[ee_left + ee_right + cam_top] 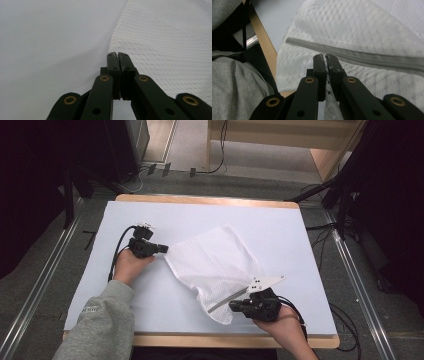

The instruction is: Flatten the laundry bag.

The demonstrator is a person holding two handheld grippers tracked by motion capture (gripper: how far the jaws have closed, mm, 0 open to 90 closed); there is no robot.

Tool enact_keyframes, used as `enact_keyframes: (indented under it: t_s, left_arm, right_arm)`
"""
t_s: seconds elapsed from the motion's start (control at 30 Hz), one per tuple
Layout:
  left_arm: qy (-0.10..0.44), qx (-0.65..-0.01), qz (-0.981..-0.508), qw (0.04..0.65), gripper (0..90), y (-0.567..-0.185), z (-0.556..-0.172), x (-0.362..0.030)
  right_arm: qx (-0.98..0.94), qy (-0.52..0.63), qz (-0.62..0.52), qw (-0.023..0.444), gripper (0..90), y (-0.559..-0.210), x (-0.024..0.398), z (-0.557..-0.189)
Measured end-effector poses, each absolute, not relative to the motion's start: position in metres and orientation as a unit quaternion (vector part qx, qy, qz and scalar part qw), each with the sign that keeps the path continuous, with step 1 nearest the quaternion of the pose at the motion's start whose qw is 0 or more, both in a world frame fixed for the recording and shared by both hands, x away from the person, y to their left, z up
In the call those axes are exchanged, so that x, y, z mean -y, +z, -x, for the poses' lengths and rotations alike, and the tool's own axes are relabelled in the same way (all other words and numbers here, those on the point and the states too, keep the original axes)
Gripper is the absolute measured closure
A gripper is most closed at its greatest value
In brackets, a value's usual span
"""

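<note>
A white mesh bag (215, 257) lies spread across the middle of the white-covered table (285, 227), with a grey zipper (227, 299) along its near edge. My left gripper (164, 249) is at the bag's left corner. In the left gripper view, my left gripper (117, 53) has its jaws pressed together where the bag (162, 45) edge ends. My right gripper (232, 306) is at the bag's near corner. In the right gripper view, my right gripper (325, 56) is shut on the bag (352, 30), with mesh showing between the jaws just below the zipper (362, 56).
The table's wooden front edge (200, 340) is close to the right gripper. A grey sleeve (100, 325) comes in at the bottom left. Metal floor rails (350, 270) and cables (320, 227) run beside the table. A black stand (70, 195) is at the left.
</note>
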State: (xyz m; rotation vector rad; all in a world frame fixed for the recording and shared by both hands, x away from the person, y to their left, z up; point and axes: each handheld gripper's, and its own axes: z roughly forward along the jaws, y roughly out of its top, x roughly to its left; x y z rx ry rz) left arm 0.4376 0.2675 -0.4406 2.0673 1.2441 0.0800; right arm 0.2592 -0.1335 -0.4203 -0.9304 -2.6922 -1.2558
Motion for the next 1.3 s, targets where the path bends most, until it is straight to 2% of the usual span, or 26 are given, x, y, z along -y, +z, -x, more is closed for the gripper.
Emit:
enact_keyframes:
  t_s: [0.23, 0.43, 0.53, 0.57, 0.77, 0.9, 1.03, 1.3]
  left_arm:
    - [0.049, -0.516, -0.774, 0.363, 89.8, -0.437, -0.447, -0.305]
    - [0.052, -0.53, -0.763, 0.366, 89.6, -0.438, -0.449, -0.315]
    - [0.055, -0.529, -0.764, 0.365, 88.8, -0.437, -0.448, -0.315]
    - [0.054, -0.529, -0.763, 0.366, 88.0, -0.437, -0.448, -0.315]
    - [0.052, -0.53, -0.759, 0.374, 67.9, -0.432, -0.441, -0.316]
    - [0.053, -0.525, -0.758, 0.383, 61.8, -0.422, -0.427, -0.314]
    - [0.049, -0.511, -0.768, 0.382, 59.5, -0.415, -0.406, -0.301]
    - [0.043, -0.494, -0.782, 0.377, 55.1, -0.413, -0.37, -0.284]
  right_arm:
    - [0.865, -0.407, 0.294, 0.022, 88.1, -0.421, 0.13, -0.26]
    - [0.87, -0.407, 0.277, 0.037, 88.1, -0.424, 0.113, -0.262]
    - [0.872, -0.405, 0.273, 0.042, 84.4, -0.425, 0.109, -0.261]
    - [0.87, -0.406, 0.275, 0.044, 78.7, -0.425, 0.109, -0.26]
    - [0.85, -0.441, 0.289, 0.018, 71.9, -0.412, 0.126, -0.263]
    - [0.847, -0.437, 0.303, 0.0, 70.7, -0.41, 0.134, -0.272]
    - [0.842, -0.434, 0.319, -0.02, 69.0, -0.411, 0.141, -0.29]
    - [0.837, -0.428, 0.338, -0.033, 66.4, -0.419, 0.146, -0.326]
